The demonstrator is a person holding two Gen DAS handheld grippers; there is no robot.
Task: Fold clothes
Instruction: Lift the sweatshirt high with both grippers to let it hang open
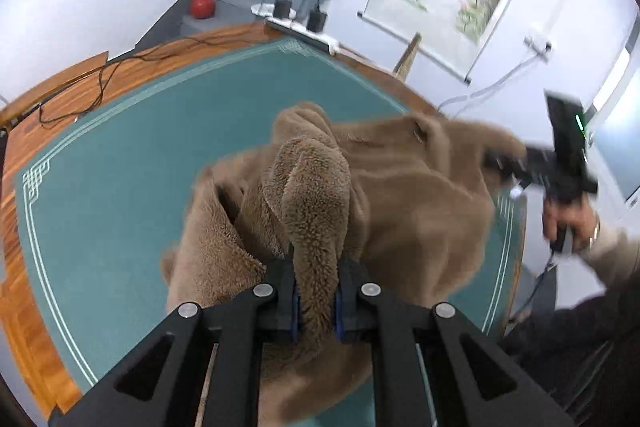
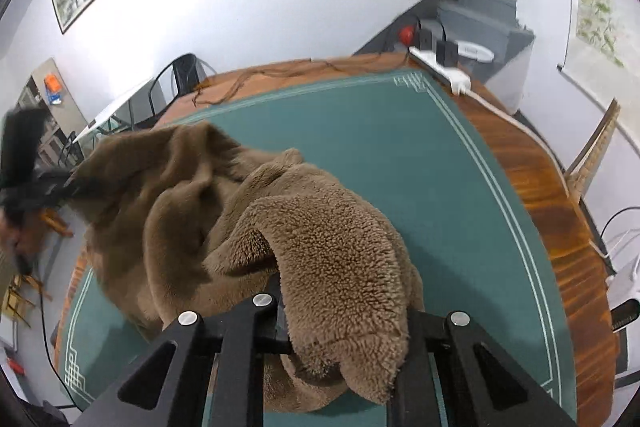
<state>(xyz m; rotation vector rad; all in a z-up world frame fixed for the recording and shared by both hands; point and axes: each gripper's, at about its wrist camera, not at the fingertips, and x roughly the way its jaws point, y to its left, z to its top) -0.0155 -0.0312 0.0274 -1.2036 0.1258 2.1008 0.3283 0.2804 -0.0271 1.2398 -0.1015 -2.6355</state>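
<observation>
Above the green mat [image 1: 120, 155] on the wooden table [image 1: 68, 95], the brown fleece garment [image 1: 400, 195] hangs between the 2 grippers, the left gripper [image 1: 316, 291] pinching a fold and the right gripper [image 2: 344, 319] clamped on another edge.

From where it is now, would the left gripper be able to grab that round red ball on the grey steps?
Probably not: the left gripper is shut on the fluffy brown garment, and the ball lies beyond the far edge of the wooden table.
</observation>
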